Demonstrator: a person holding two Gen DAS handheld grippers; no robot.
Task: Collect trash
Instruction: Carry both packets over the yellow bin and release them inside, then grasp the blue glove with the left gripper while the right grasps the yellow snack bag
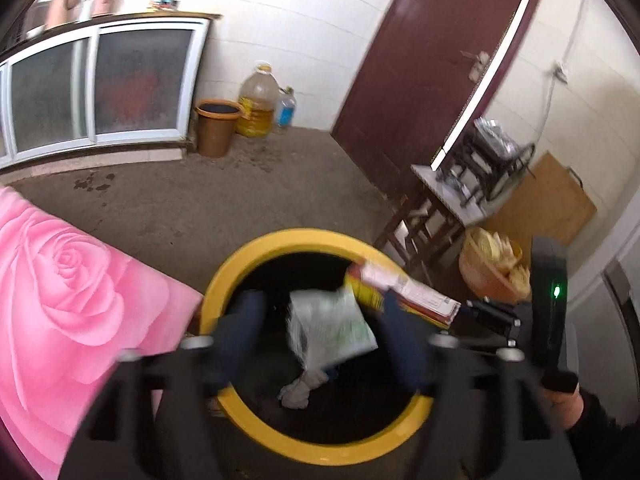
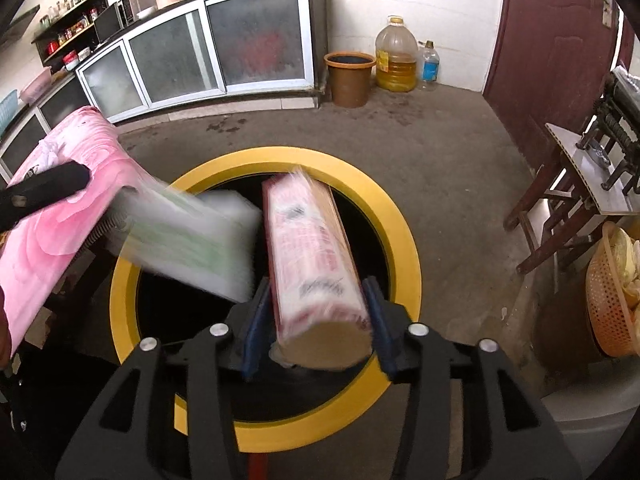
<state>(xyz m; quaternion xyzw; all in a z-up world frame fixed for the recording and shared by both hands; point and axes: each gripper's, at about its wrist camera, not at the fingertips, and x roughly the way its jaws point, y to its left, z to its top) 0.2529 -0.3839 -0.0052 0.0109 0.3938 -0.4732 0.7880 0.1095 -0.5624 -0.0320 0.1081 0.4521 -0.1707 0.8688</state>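
Note:
A yellow-rimmed trash bin (image 1: 256,256) (image 2: 404,240) stands on the floor under both grippers. My left gripper (image 1: 320,316) is open over it; a white and green packet (image 1: 332,324) falls blurred between its fingers, and it also shows in the right wrist view (image 2: 192,240). A crumpled grey wad (image 1: 298,392) lies inside the bin. My right gripper (image 2: 316,300) holds a red and white carton (image 2: 316,264) over the bin; the carton shows in the left wrist view (image 1: 404,288).
A table with a pink rose cloth (image 1: 60,288) (image 2: 52,216) is left of the bin. A wooden stool (image 2: 568,208), an orange basket (image 2: 612,300), a brown bucket (image 2: 350,76), oil bottles (image 2: 396,56), cabinets (image 2: 208,48) and a dark red door (image 2: 552,40) stand around.

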